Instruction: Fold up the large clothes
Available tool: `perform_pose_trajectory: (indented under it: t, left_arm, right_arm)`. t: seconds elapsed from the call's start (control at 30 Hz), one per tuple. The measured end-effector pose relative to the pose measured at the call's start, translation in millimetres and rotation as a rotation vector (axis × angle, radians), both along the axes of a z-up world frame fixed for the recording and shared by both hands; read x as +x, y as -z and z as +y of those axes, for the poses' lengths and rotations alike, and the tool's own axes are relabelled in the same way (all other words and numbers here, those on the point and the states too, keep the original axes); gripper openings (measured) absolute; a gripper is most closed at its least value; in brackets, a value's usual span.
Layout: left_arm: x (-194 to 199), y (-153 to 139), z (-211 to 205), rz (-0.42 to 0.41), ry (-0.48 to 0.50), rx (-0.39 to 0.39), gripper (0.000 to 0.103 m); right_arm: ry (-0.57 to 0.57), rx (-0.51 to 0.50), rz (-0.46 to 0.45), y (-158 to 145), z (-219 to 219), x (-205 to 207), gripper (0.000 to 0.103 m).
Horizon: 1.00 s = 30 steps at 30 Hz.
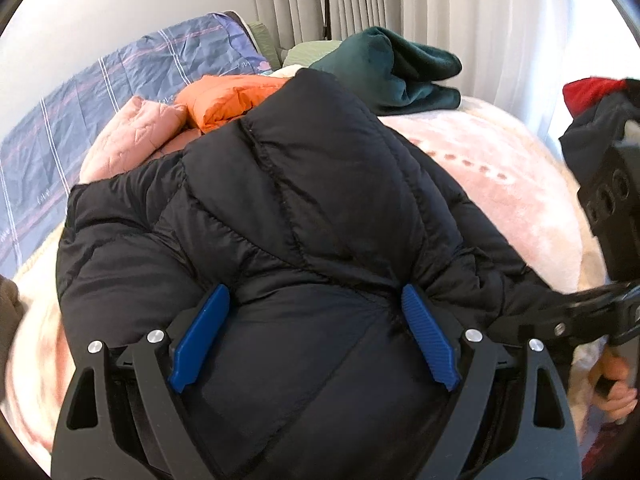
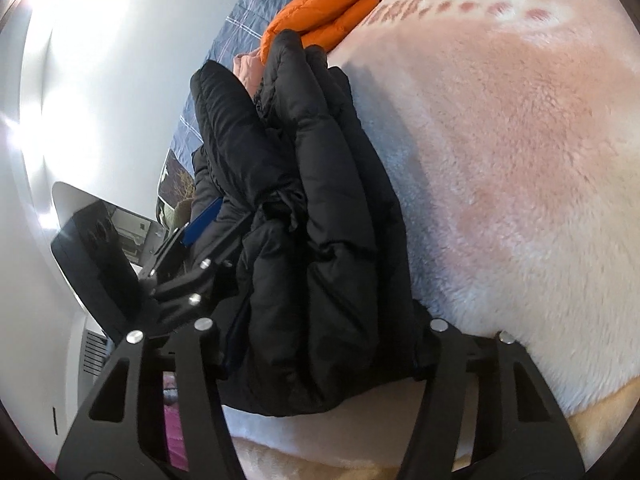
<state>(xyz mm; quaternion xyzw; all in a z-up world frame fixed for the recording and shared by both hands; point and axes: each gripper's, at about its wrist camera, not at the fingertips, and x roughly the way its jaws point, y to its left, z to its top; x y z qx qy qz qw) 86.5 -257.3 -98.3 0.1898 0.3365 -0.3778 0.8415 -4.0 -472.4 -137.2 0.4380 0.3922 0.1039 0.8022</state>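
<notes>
A black quilted puffer jacket (image 1: 304, 208) lies bunched on a pink fleece blanket (image 1: 500, 184) on the bed. My left gripper (image 1: 314, 320) has its blue pads (image 1: 202, 336) spread wide around a thick fold of the jacket's near edge. In the right wrist view the jacket (image 2: 320, 240) fills the space between my right gripper's black arms (image 2: 320, 340); its pads are buried in the fabric. The left gripper shows there at the jacket's left side (image 2: 200, 248). The right gripper shows at the left wrist view's right edge (image 1: 592, 304).
An orange puffer garment (image 1: 228, 100), a pink quilted one (image 1: 140, 136) and a folded dark green fleece (image 1: 400, 72) lie at the back of the bed. A blue plaid quilt (image 1: 100, 92) is at the left. Curtains hang behind. Red and dark clothes (image 1: 592, 120) sit at the right.
</notes>
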Motion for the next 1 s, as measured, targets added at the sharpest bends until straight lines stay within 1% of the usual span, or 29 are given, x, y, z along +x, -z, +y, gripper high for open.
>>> perform_pose_trajectory:
  t: [0.1, 0.23, 0.3, 0.33, 0.37, 0.4, 0.43, 0.47, 0.53, 0.6, 0.63, 0.67, 0.7, 0.73, 0.77, 0.83, 0.87, 0.9, 0.93, 0.97, 1.0]
  left_arm:
    - [5, -2, 4, 0.04, 0.0, -0.041, 0.088]
    - [7, -2, 2, 0.048, -0.004, -0.04, 0.088]
    - [7, -2, 2, 0.049, -0.004, -0.041, 0.088]
    - [7, -2, 2, 0.05, -0.004, -0.041, 0.088]
    - [7, -4, 1, 0.053, -0.004, -0.045, 0.088]
    - [7, -5, 2, 0.057, -0.003, -0.051, 0.088]
    - [8, -9, 4, 0.064, -0.004, -0.063, 0.088]
    - [10, -16, 11, 0.077, -0.015, -0.094, 0.088]
    - [18, -31, 31, 0.085, -0.065, -0.163, 0.088]
    - [34, -46, 68, 0.086, -0.182, -0.252, 0.089]
    - [42, -49, 82, 0.09, -0.239, -0.274, 0.095]
    - [55, -49, 104, 0.104, -0.325, -0.304, 0.097]
    - [67, -44, 120, 0.142, -0.382, -0.329, 0.097]
    - [78, -37, 133, 0.197, -0.421, -0.353, 0.097]
    - [90, -25, 146, 0.287, -0.44, -0.393, 0.097]
    - [104, -3, 152, 0.411, -0.422, -0.44, 0.097]
    - [112, 12, 151, 0.485, -0.407, -0.458, 0.099]
    - [119, 23, 148, 0.54, -0.394, -0.481, 0.102]
    - [123, 29, 146, 0.573, -0.386, -0.505, 0.102]
    - [132, 39, 141, 0.623, -0.364, -0.546, 0.102]
    - [136, 45, 140, 0.641, -0.353, -0.561, 0.102]
  right_arm:
    - [-0.008, -0.036, 0.005, -2, 4, 1, 0.058]
    - [-0.017, -0.086, 0.012, -3, 12, 7, 0.06]
    - [-0.023, -0.115, 0.016, -4, 16, 8, 0.055]
    - [-0.023, -0.122, 0.018, -4, 18, 10, 0.05]
    - [-0.023, -0.118, 0.022, -3, 18, 10, 0.047]
    - [-0.022, -0.114, 0.025, -2, 18, 10, 0.045]
    - [-0.019, -0.106, 0.027, -1, 17, 10, 0.043]
    - [-0.018, -0.102, 0.028, 0, 17, 11, 0.042]
    - [-0.024, -0.106, 0.022, 1, 17, 12, 0.041]
    - [-0.031, -0.112, 0.016, 1, 18, 11, 0.041]
    - [-0.036, -0.119, 0.012, 1, 19, 11, 0.041]
    - [-0.043, -0.131, 0.008, 0, 20, 11, 0.042]
    - [-0.047, -0.14, 0.005, 0, 21, 12, 0.042]
    - [-0.051, -0.151, 0.003, 0, 23, 12, 0.042]
    - [-0.053, -0.158, 0.003, -1, 25, 13, 0.042]
    - [-0.055, -0.163, 0.005, -2, 28, 13, 0.042]
    - [-0.055, -0.163, 0.006, -1, 28, 13, 0.042]
    - [-0.056, -0.164, 0.007, -1, 29, 14, 0.042]
    - [-0.057, -0.167, 0.007, -1, 30, 14, 0.042]
    - [-0.057, -0.169, 0.006, -1, 31, 15, 0.042]
    - [-0.056, -0.172, 0.006, -1, 33, 16, 0.042]
